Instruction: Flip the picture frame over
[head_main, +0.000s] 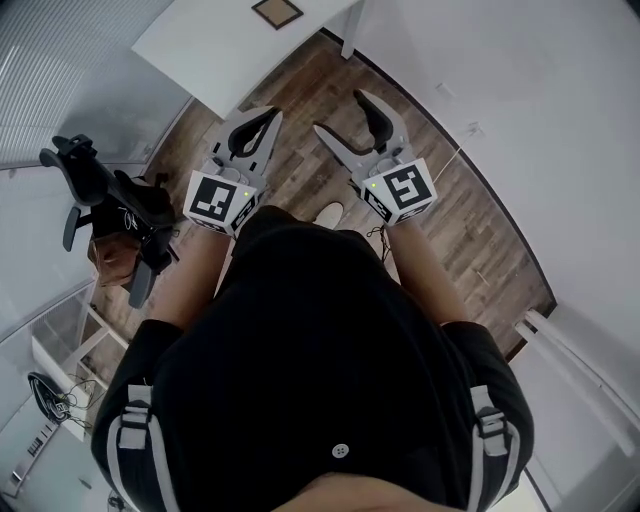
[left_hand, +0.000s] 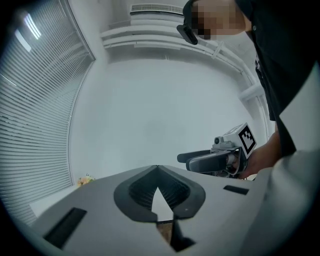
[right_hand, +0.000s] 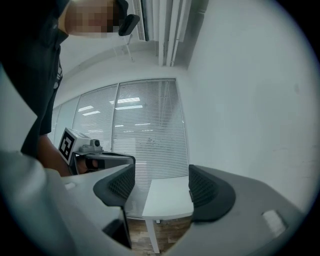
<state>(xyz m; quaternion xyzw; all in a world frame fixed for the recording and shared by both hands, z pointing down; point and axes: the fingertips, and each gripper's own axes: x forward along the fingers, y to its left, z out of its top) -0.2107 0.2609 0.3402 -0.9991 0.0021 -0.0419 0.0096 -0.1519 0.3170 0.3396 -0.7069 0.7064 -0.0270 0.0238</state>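
The picture frame (head_main: 277, 12), small with a dark brown border, lies flat on the white table (head_main: 210, 50) at the far end of the head view. Both grippers hang in front of the table over the wooden floor, short of its near edge. My left gripper (head_main: 268, 118) is shut, its tips touching with nothing between them; in its own view the left gripper (left_hand: 158, 172) faces a bare white wall. My right gripper (head_main: 342, 113) stands wide open and empty. The right gripper view shows the right gripper (right_hand: 162, 185) open towards the table (right_hand: 167, 200); the frame is not seen there.
A black office chair (head_main: 110, 200) stands at the left, with a brown box (head_main: 115, 262) beside it. A white wall (head_main: 520, 120) runs along the right. Window blinds (right_hand: 150, 130) lie behind the table, and its white leg (right_hand: 151, 235) stands on the floor.
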